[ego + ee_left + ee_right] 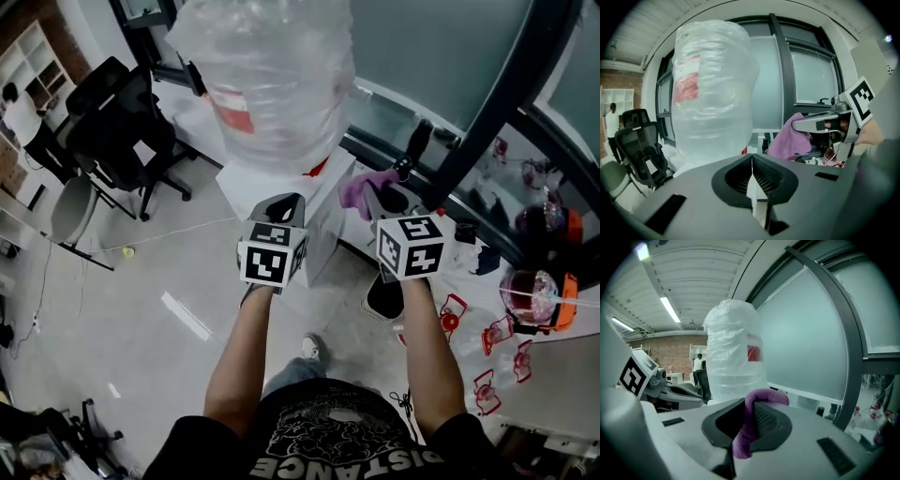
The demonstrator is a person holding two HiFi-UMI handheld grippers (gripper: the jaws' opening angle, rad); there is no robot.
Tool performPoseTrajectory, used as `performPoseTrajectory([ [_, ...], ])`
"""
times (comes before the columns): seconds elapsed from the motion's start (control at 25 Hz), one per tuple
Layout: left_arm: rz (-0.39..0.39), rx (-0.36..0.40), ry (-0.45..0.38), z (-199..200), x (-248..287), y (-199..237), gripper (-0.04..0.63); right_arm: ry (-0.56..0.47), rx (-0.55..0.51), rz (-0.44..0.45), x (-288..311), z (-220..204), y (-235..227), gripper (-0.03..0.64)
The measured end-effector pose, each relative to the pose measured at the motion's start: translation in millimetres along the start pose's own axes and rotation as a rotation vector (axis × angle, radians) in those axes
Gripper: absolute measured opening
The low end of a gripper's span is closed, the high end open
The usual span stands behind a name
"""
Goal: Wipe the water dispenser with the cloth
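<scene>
The water dispenser (pixel 300 202) is a white cabinet with a large plastic-wrapped bottle (pixel 267 75) on top; the bottle (pixel 712 93) (pixel 733 352) fills both gripper views. A purple cloth (pixel 361 190) (pixel 750 427) is pinched in my right gripper (pixel 372 195) (pixel 747 420), which is shut on it to the right of the dispenser's top. The cloth (pixel 792 136) also hangs from that gripper in the left gripper view. My left gripper (pixel 286 208) (pixel 751 176) is shut with nothing in it, hovering at the dispenser's front near side.
A black office chair (pixel 117 127) stands to the left on the pale floor. A dark window frame (pixel 487 122) runs along the right. A white table (pixel 553 375) at the right holds red and pink items. A person stands far back by white shelves (pixel 610 122).
</scene>
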State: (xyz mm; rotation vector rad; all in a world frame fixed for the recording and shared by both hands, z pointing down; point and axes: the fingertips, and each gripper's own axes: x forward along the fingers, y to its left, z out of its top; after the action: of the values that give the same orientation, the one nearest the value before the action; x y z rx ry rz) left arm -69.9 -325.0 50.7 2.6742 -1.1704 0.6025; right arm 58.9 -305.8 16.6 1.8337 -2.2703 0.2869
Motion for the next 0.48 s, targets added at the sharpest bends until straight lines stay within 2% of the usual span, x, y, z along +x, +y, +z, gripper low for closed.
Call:
performPoseTrajectory([
  [0.28,-0.010,0.006,0.038,-5,44,7,0.026,0.048,0.020,0.005,50,-21,-35,0.032],
  [0.48,0.044,-0.009,0.055,-7,70,3,0.026,0.090,-0.006,0.081,82,-45,-55,0.032],
])
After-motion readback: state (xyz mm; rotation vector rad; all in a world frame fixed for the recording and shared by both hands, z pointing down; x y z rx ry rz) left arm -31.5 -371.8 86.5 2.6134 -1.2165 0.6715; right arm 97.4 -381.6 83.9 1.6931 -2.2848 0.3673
